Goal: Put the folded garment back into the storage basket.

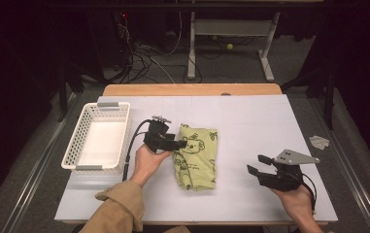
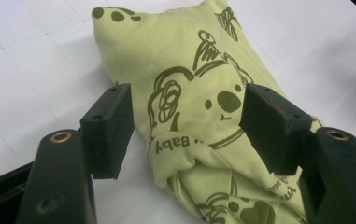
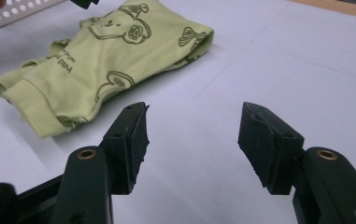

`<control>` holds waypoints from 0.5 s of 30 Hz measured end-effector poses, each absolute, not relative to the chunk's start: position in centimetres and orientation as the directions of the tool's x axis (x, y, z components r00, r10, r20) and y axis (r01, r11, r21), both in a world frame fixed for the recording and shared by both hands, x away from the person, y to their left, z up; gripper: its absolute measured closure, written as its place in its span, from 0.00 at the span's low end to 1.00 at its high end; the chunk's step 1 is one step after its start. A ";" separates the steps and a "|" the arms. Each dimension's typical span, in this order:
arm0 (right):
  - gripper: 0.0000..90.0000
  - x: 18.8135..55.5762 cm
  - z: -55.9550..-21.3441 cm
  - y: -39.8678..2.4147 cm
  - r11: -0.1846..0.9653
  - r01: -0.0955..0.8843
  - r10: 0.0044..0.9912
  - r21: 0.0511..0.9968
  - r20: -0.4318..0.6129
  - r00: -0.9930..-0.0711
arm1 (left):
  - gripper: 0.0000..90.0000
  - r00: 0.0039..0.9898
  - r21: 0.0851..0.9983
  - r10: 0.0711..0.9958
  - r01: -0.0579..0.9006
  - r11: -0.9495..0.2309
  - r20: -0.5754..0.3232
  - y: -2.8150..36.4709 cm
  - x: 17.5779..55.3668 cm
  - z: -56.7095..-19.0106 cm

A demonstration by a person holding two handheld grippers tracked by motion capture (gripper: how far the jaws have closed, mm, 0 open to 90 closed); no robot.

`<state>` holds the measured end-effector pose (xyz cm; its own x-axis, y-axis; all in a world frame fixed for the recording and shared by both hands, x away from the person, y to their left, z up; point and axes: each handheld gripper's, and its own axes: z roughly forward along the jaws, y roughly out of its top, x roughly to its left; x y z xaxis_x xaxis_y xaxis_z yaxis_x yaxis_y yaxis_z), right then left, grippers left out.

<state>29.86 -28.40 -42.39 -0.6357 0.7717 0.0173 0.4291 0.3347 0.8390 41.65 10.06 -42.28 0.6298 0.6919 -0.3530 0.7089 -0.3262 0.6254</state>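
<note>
- I see the folded green garment (image 1: 196,156) lying flat on the white table (image 1: 250,126), slightly left of centre in the high view; it carries a dark koala print (the lettering "Baby" is legible in the left gripper view).
- My left gripper (image 1: 185,144) sits at the garment's left edge in the high view, its jaws pointing right over the cloth.
- In the left gripper view, I read the left gripper (image 2: 187,126) as wide open: its two pads stand either side of the garment (image 2: 189,93), above it, pressing on nothing.
- My right gripper (image 1: 258,164) is at the lower right of the high view, well apart from the garment, jaws pointing left.
- In the right gripper view, the right gripper (image 3: 192,140) is spread wide with bare table between the pads; the garment (image 3: 101,56) lies in the upper left.
- A white perforated basket (image 1: 78,141) stands at the left of the high view, just beside the left hand (image 1: 148,160).
</note>
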 end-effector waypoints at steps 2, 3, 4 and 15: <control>0.46 29.3 -42.6 -29.2 0.313 0.413 0.781 0.855 0.016 -0.625 | 0.35 0.624 0.631 0.686 0.714 -0.305 -0.374 10.0 41.8 -42.5; 0.46 29.1 -42.7 -29.6 0.301 0.408 0.782 0.862 0.022 -0.623 | 0.35 0.621 0.627 0.685 0.718 -0.302 -0.381 9.8 41.9 -42.6; 0.46 28.8 -42.8 -30.0 0.284 0.405 0.785 0.869 0.032 -0.619 | 0.34 0.621 0.627 0.685 0.718 -0.302 -0.381 9.8 41.9 -42.6; 0.42 27.1 -44.4 -32.9 0.235 0.414 0.825 0.880 0.044 -0.563 | 0.27 0.567 0.571 0.723 0.768 -0.290 -0.395 8.0 43.7 -43.6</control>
